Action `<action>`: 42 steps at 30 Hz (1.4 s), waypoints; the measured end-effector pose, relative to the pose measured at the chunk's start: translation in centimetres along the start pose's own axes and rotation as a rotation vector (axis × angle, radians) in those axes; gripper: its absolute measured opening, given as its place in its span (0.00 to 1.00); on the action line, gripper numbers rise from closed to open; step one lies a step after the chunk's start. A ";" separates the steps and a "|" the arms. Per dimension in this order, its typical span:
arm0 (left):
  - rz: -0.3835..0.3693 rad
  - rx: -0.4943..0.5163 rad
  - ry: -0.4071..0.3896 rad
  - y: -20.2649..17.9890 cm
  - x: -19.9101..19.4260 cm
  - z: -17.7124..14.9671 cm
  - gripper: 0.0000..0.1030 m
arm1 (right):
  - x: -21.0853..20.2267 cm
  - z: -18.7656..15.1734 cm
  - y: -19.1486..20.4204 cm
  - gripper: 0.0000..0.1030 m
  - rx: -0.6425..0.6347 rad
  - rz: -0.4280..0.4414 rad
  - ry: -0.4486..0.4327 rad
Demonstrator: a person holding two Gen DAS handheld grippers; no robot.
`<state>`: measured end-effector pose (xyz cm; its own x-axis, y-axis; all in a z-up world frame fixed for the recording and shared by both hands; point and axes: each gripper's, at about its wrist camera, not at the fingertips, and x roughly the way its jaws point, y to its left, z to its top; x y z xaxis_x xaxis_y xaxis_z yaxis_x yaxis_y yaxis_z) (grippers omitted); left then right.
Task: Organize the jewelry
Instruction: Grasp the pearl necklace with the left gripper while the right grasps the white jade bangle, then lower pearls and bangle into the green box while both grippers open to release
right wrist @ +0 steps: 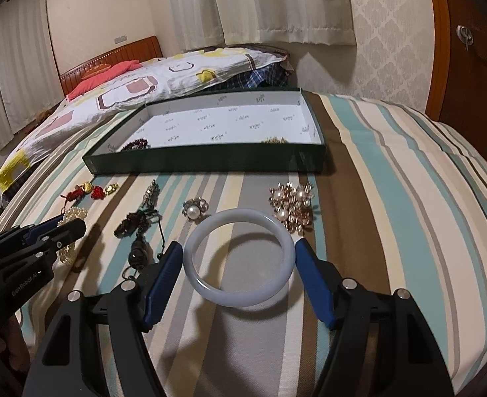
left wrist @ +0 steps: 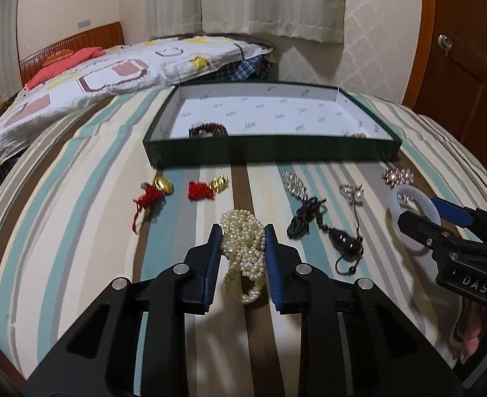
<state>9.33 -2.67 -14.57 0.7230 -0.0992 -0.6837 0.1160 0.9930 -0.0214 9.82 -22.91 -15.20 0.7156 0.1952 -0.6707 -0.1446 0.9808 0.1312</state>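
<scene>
— Since both grippers sit along the near edge of the bed (right wrist: 392,198), which one has the shorter trip to the green tray (left wrist: 269,155)?

— Hard to call. The tray lies straight ahead of both, toward the far side of the striped cover, its long side running across their line of reach. The left gripper (left wrist: 242,231) is pinched narrow on the pearl strand (left wrist: 243,248), pads pressing each side of the heap, which trails back toward the handle.

— And the other?

— The right gripper (right wrist: 238,248) stands wide, with the white bangle (right wrist: 238,258) lying flat between its fingers. The pads look to touch the rim, though I can't swear it's squeezed.

— So each goes forward?

— I'd say up and forward over the tray's near wall. The brooches and charms lie between, so lift first.
</scene>
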 end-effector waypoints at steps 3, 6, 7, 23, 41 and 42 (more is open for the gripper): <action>-0.004 -0.001 -0.021 -0.1 -0.4 0.7 0.24 | -0.4 0.7 0.1 0.66 -0.005 0.003 -0.019; -0.010 -0.005 -0.045 0.0 -0.8 1.9 0.24 | -0.7 1.5 0.1 0.66 -0.004 0.008 -0.037; -0.011 -0.008 -0.055 0.1 -0.9 2.5 0.24 | -0.8 1.8 0.1 0.66 -0.004 0.009 -0.043; -0.004 -0.019 -0.197 0.7 1.0 12.0 0.24 | 2.3 10.9 -1.2 0.66 0.000 0.005 -0.174; 0.017 -0.070 -0.035 3.9 14.1 19.8 0.24 | 13.1 18.1 -3.2 0.66 -0.001 -0.006 -0.067; 0.017 -0.070 -0.027 4.0 14.6 19.9 0.24 | 13.8 18.1 -3.3 0.66 0.001 -0.005 -0.050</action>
<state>33.91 -1.44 -10.09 0.7424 -0.0828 -0.6648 0.0564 0.9965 -0.0612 32.49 -23.37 -11.64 0.7493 0.1899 -0.6344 -0.1403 0.9818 0.1282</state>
